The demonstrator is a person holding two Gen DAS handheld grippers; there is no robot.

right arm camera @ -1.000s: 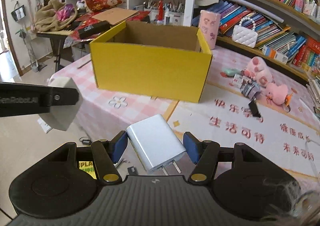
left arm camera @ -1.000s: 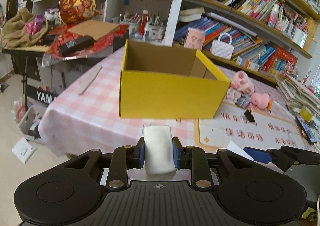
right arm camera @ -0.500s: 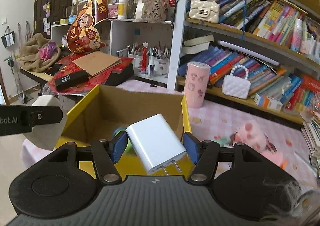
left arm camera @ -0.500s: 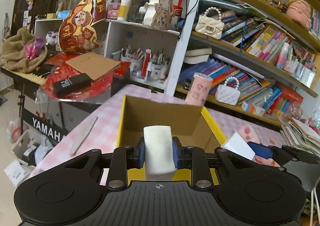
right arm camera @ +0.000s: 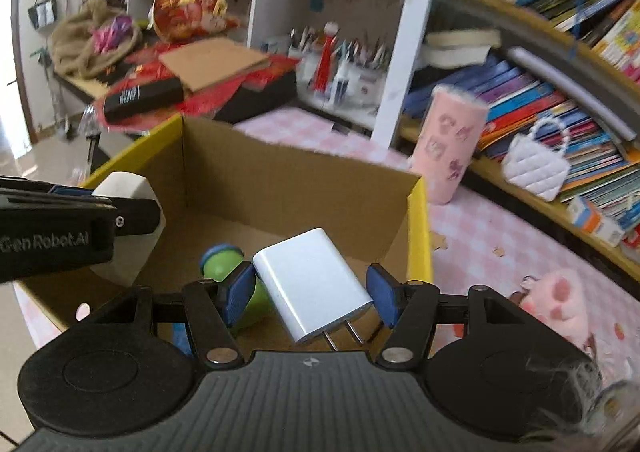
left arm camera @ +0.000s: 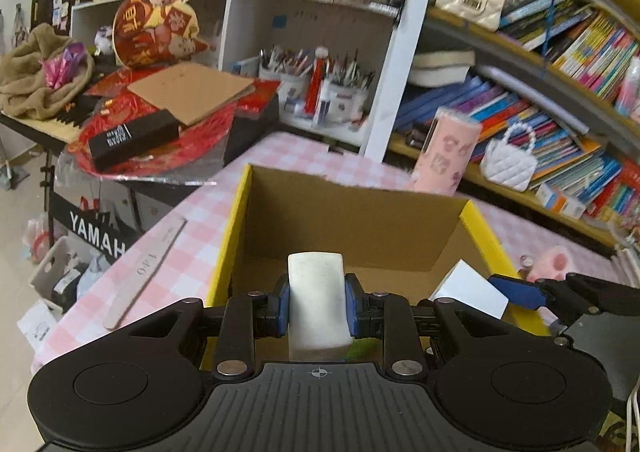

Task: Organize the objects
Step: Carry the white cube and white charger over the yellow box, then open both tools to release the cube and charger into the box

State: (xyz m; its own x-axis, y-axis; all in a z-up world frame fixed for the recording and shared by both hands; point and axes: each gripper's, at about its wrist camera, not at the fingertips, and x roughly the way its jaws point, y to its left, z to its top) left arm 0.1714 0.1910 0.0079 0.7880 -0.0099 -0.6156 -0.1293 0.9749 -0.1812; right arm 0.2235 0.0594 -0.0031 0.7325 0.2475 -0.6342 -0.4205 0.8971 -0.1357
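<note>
white eraser block (left arm camera: 318, 302) clamped in left claw (left arm camera: 318, 310), over yellow box (left arm camera: 234, 236) opening. white charger (right arm camera: 314, 284) pinched corner to corner in right claw (right arm camera: 312, 294), prongs toward camera, over same box; green ball (right arm camera: 224, 258) inside, just beyond left pad. box on pink checked table (left arm camera: 192, 248).

"YAMAH", white on black keyboard stand panel (left arm camera: 94, 236) left of yellow box (left arm camera: 234, 236), "140" on nail file (left arm camera: 146, 266) betw. panel & box, "GenRobot.AI" on left gripper's side (right arm camera: 44, 242), black box label illegible
</note>
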